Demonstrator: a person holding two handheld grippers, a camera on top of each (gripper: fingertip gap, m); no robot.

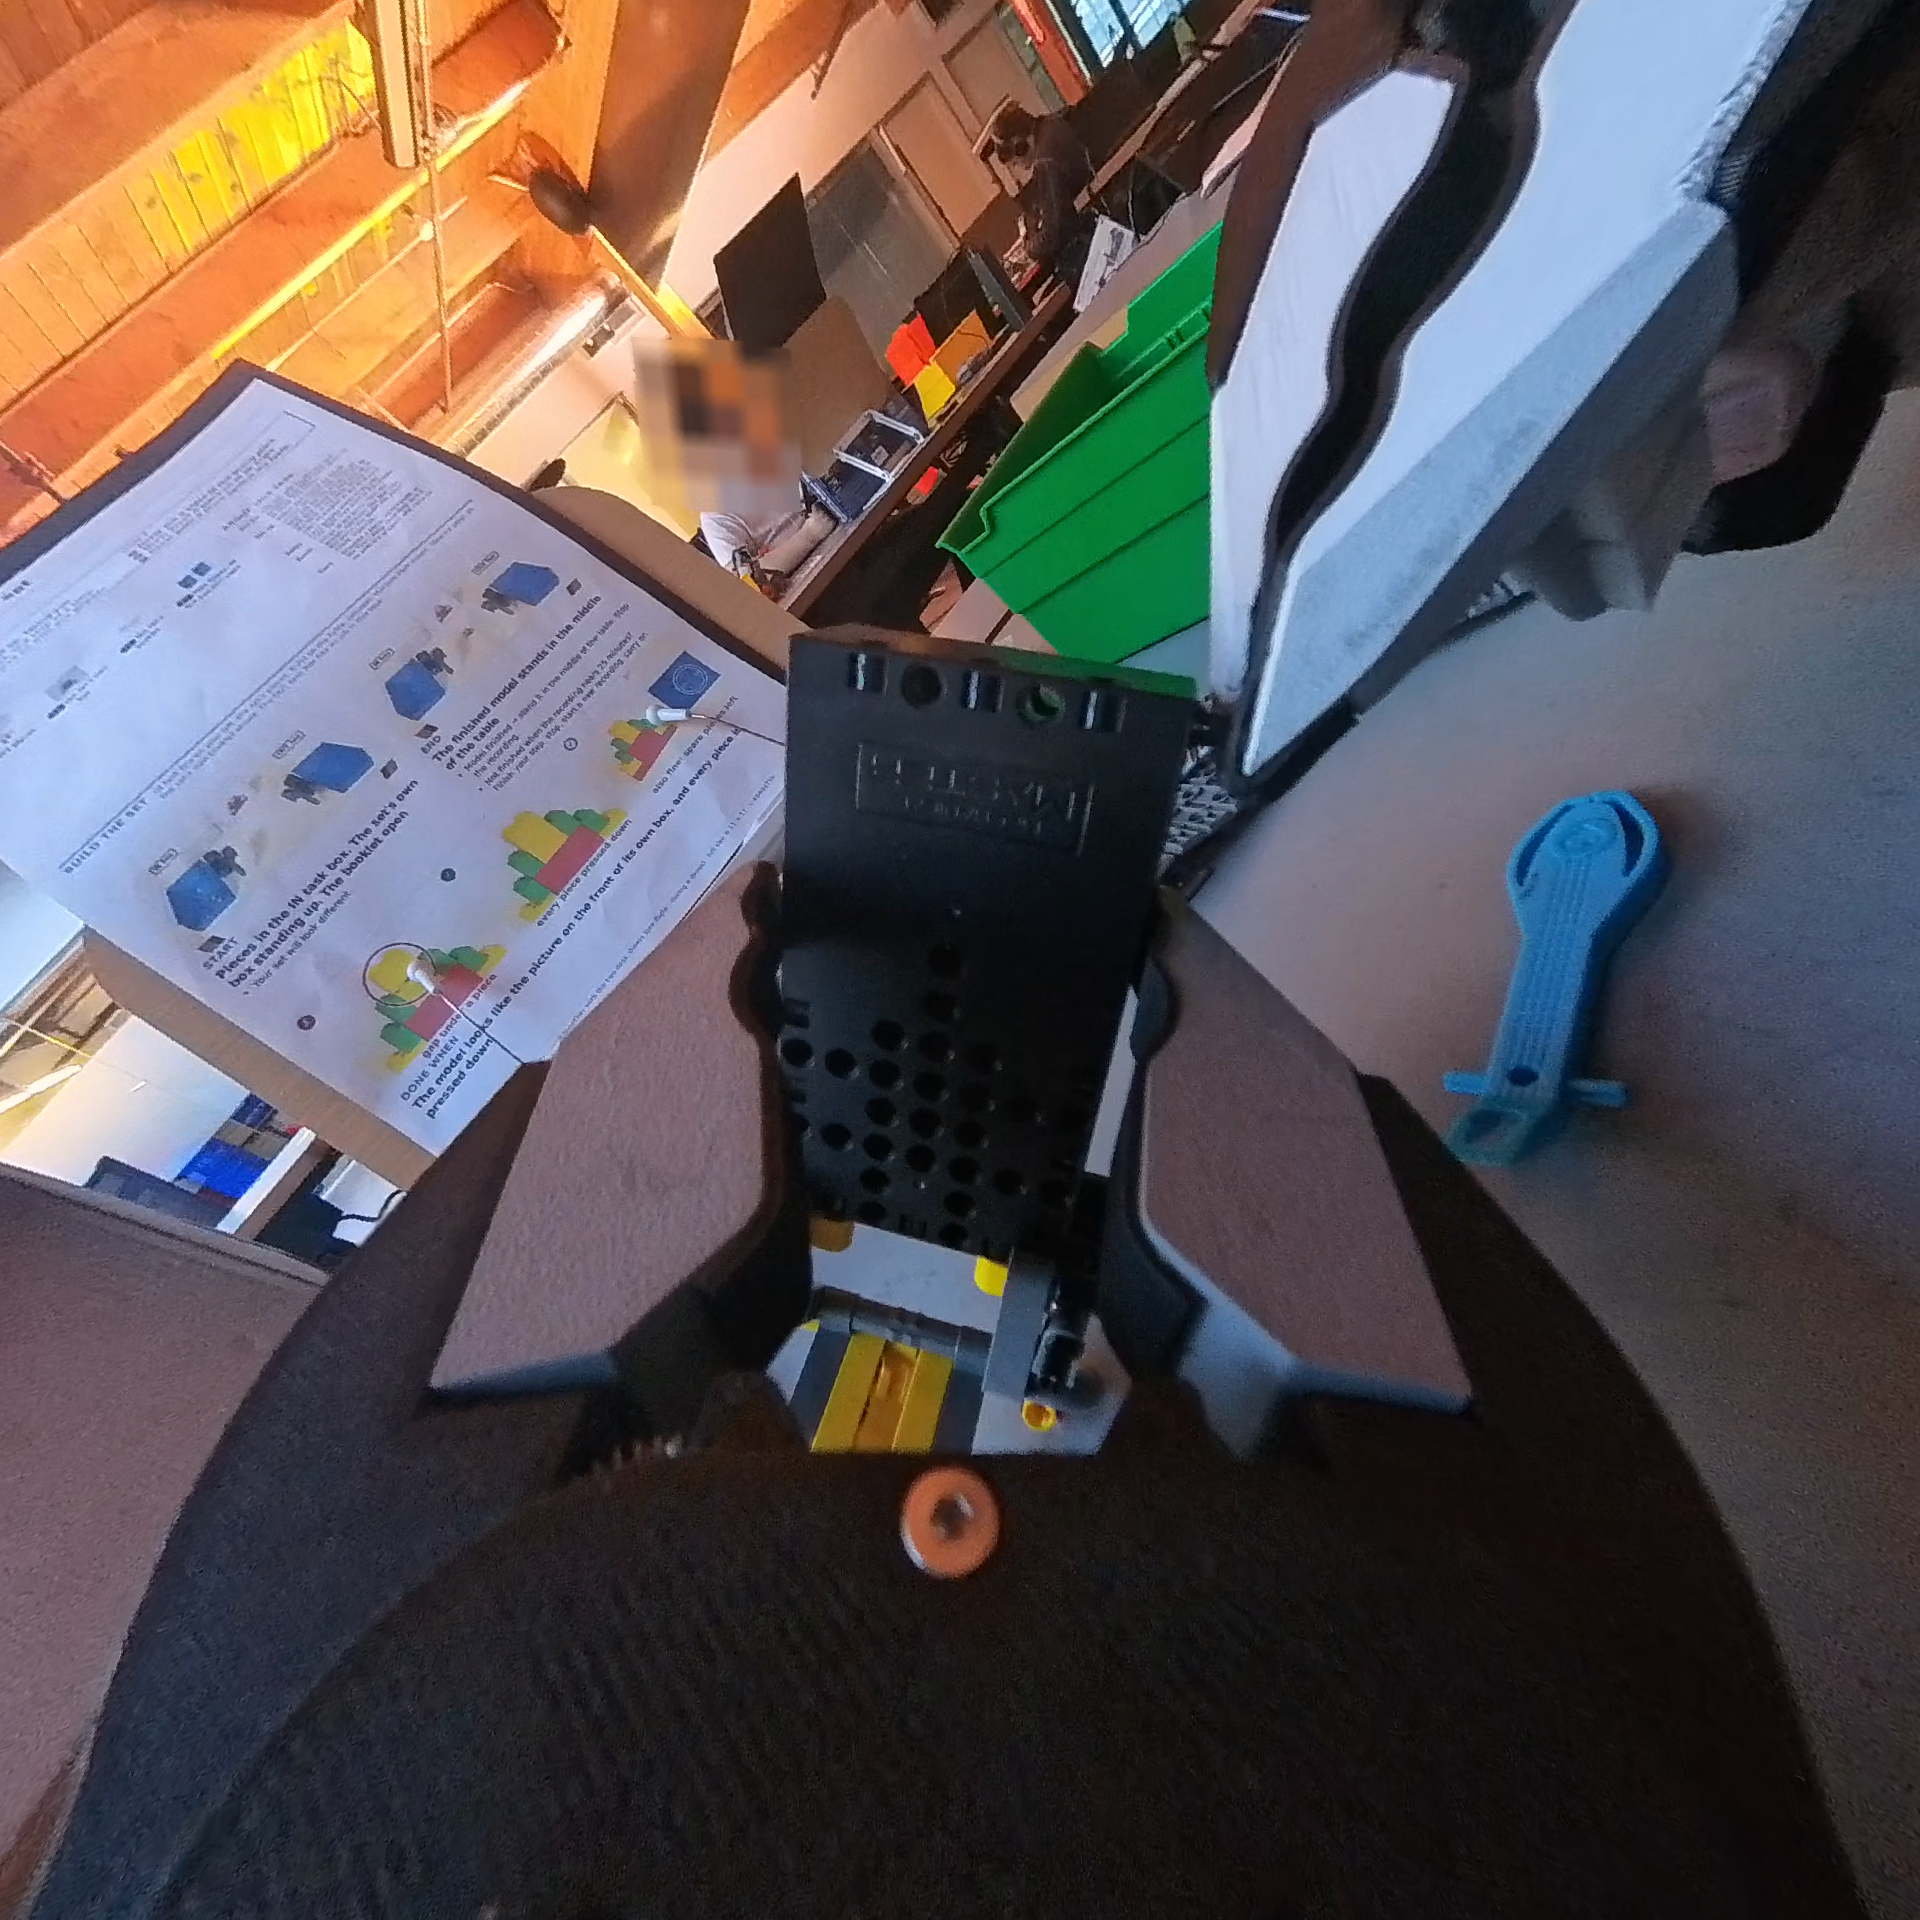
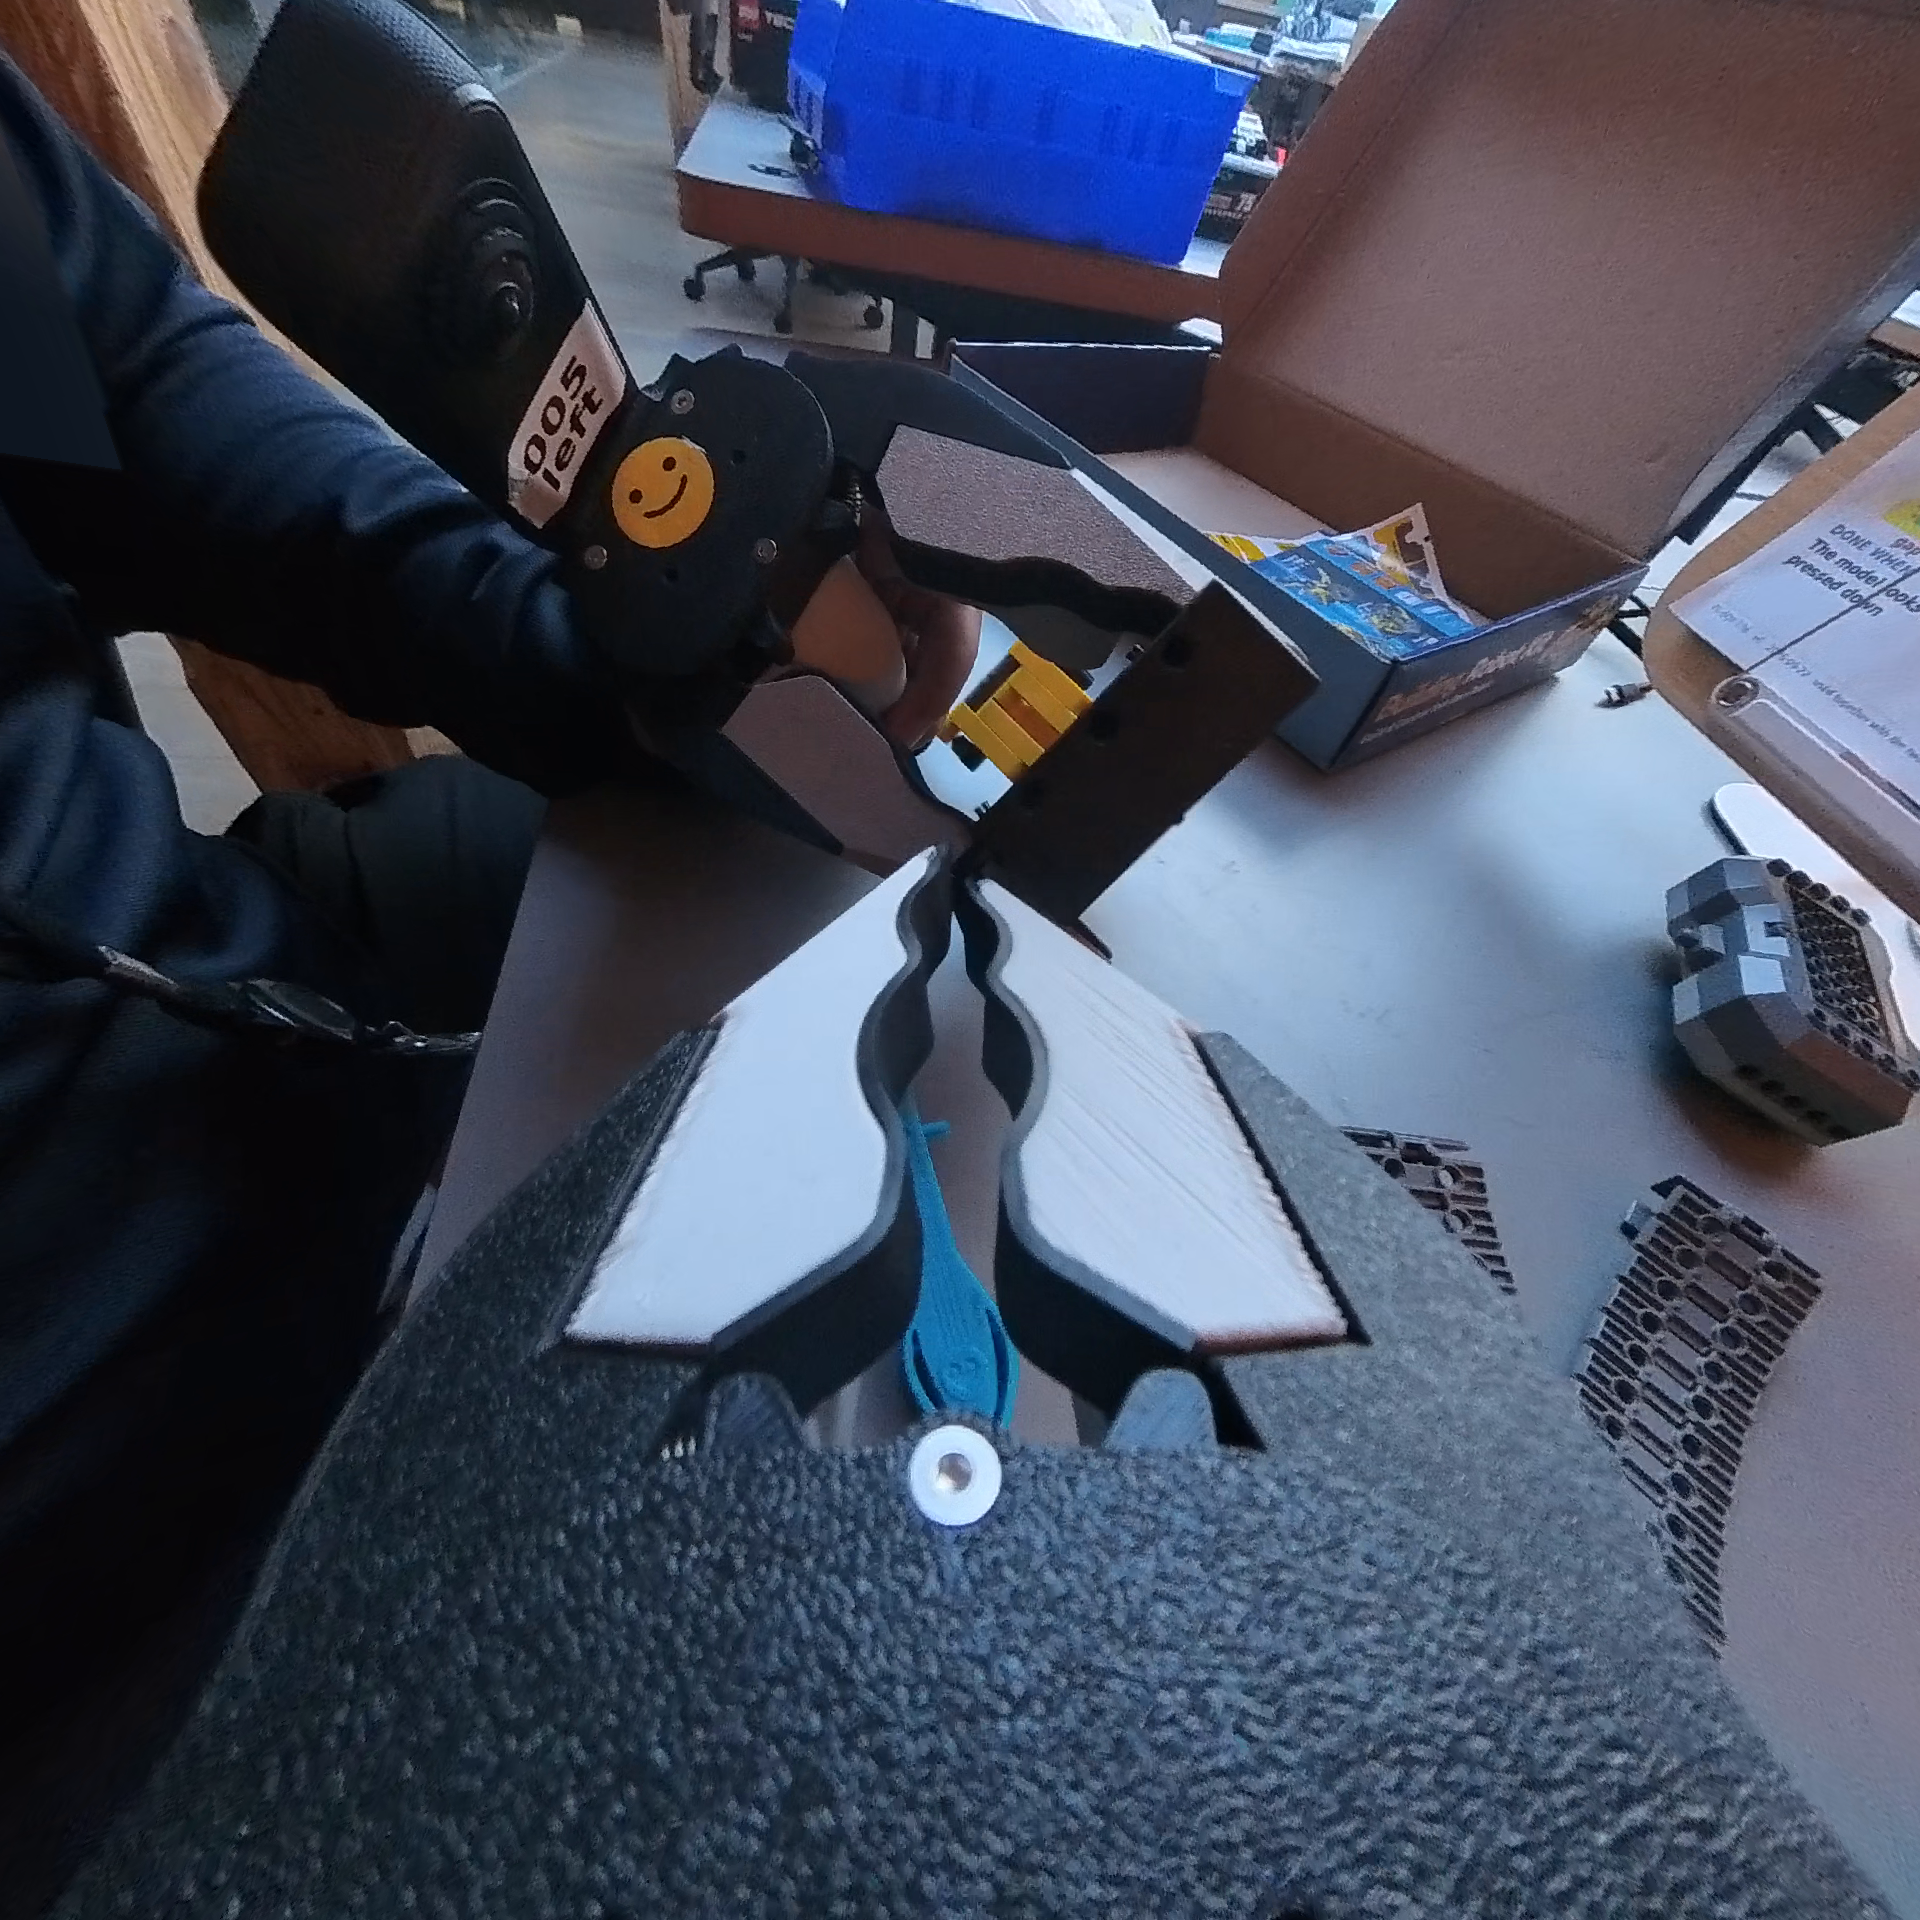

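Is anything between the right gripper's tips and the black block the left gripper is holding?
Nothing visible. The right gripper has its fingertips nearly closed and right at the lower corner of the black block, which the left gripper clamps. The blue tool lies on the table beneath the right fingers, not between them and the block.

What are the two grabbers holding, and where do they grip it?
The left gripper clamps the black block by its long sides. The right gripper is nearly closed and holds nothing.

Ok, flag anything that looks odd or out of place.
Nothing damaged or spilled. The left gripper holds the black perforated block tilted off the table; the blue tool and loose black panels lie scattered on the table.
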